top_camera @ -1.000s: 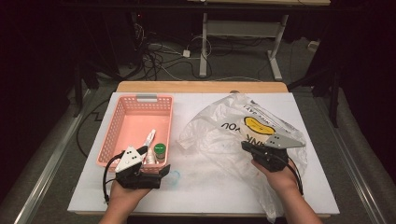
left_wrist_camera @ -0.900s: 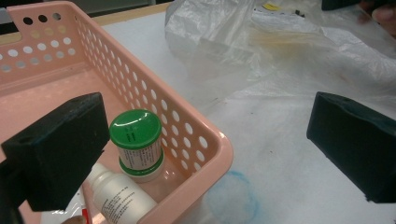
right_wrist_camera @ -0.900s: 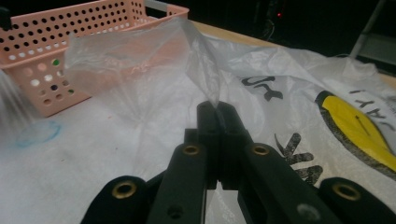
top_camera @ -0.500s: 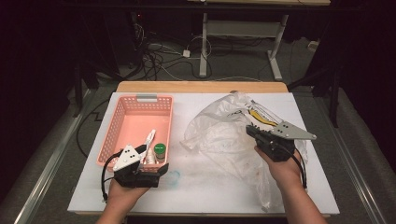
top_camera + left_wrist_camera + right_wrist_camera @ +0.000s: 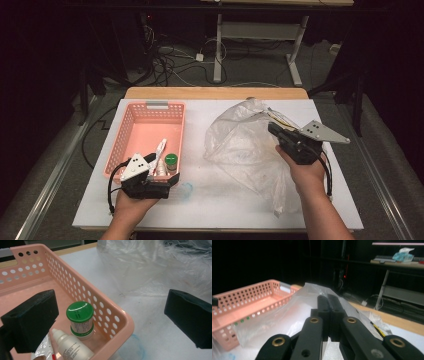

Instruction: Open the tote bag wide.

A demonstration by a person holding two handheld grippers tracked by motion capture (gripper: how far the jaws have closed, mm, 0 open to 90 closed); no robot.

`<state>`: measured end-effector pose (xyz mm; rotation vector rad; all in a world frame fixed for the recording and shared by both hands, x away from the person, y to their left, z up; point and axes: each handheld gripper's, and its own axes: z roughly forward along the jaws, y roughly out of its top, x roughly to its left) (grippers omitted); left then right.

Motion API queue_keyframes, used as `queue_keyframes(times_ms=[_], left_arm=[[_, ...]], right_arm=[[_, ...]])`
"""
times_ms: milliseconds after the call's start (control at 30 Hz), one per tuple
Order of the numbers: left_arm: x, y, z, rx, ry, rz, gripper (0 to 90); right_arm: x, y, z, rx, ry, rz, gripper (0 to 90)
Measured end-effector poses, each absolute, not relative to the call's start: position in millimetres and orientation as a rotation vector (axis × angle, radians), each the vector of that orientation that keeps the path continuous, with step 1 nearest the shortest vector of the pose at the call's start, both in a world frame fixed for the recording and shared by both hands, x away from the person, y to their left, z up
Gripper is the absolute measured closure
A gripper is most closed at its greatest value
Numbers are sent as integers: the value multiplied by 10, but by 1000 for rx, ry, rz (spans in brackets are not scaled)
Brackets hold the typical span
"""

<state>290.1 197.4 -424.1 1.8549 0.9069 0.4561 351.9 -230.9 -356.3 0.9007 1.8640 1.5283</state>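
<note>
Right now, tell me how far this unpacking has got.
Done: a green-capped jar and a white dropper bottle sit in the pink basket. In hand: the right tongs are shut on the clear plastic bag, lifting it. The left tongs wait open. Left: whatever remains in the bag, contents unclear.

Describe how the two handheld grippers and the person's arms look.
Both grippers are black. The left gripper carries a white three-cornered plate and a looping black cable; its jaws end in blocky black foam-like pads. The right gripper has a grey three-cornered plate, a black cable, and brass-coloured pivot rivets. The forearms are bare, with no sleeves visible.
</note>
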Motion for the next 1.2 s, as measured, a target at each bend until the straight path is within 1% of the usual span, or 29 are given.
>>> queue_keyframes(times_ms=[133, 300, 567, 700, 967, 1200], left_arm=[[2909, 2002, -4219, 1862, 907, 469, 0], [2923, 2068, -4199, 1869, 926, 486, 0], [2956, 2268, -4185, 1836, 1011, 521, 0], [2974, 2408, -4185, 1840, 1057, 562, 0], [2977, 2654, -4190, 1790, 1147, 578, 0], [2991, 2681, -4214, 1786, 1160, 571, 0]], right_arm=[[3494, -2333, -3535, 899, 1832, 1549, 900], [3490, -2352, -3641, 901, 1813, 1577, 900], [3492, -2308, -3727, 870, 1854, 1568, 900], [3503, -2339, -3753, 865, 1873, 1587, 900], [3504, -2373, -3779, 862, 1884, 1592, 900], [3502, -2379, -3807, 860, 1902, 1582, 900]])
